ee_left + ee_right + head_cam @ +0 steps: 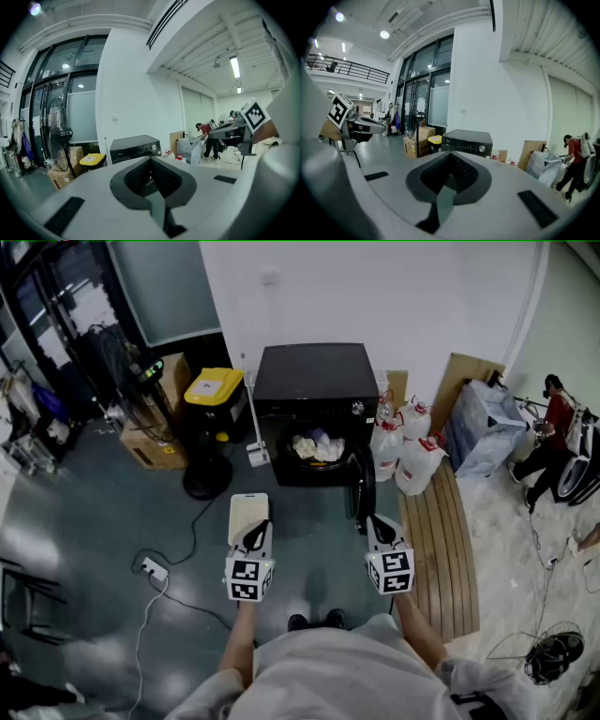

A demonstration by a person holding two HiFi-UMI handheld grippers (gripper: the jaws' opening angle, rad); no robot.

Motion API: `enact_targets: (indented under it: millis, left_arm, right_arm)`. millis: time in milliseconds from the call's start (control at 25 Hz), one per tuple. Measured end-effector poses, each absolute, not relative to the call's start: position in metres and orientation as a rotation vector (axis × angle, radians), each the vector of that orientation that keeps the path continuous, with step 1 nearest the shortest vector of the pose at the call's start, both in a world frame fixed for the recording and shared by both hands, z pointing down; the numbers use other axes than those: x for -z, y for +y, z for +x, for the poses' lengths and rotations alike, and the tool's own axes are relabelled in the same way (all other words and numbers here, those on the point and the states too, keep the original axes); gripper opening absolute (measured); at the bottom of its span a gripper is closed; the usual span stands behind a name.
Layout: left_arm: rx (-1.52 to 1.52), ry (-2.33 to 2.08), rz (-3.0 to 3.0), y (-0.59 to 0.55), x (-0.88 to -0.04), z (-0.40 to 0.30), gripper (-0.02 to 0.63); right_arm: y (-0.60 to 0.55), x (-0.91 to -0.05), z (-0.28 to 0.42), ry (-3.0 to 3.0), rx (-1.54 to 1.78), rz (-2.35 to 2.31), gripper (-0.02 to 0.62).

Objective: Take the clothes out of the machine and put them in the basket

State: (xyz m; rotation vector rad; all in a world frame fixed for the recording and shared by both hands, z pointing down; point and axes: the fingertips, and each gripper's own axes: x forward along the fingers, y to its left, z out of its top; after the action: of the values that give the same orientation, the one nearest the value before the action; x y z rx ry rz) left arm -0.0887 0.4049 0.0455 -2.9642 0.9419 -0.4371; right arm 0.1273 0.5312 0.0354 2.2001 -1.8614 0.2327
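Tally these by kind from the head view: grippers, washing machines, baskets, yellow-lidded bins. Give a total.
grippers: 2 (left gripper, right gripper)
washing machine: 1
basket: 1
yellow-lidded bin: 1
Total: 5

I stand near, facing the machine [314,381], which is set against the far wall. The clothes [317,447] lie in its drum, and its door [364,491] hangs open to the right. The basket [247,512] sits on the floor, near and left of the opening, just beyond my left gripper [254,534]. A bin [214,388] stands left of the machine and bags [405,451] stand right of it. A slatted board [445,549] lies nearer than the bags.
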Motion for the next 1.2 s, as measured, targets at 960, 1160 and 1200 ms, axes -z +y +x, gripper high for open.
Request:
enact_targets:
  millis: [960,1160,1200]
  left_arm:
    - [0.478,1.038,-2.933,0.413,-0.065,-0.046,0.018]
    - [0.490,1.043,-2.938,0.399,-0.063,-0.038,0.018]
    - [0.491,1.043,-2.937,0.394,-0.065,-0.037,0.018]
  right_arm:
    - [0.520,-0.051,0.172,-1.941,-0.200,2.160,0.023]
    - [0.501,-0.057,0.176,-1.951,-0.203,2.145,0.023]
    - [0.496,-0.057,0.177,-1.949,-0.196,2.145,0.023]
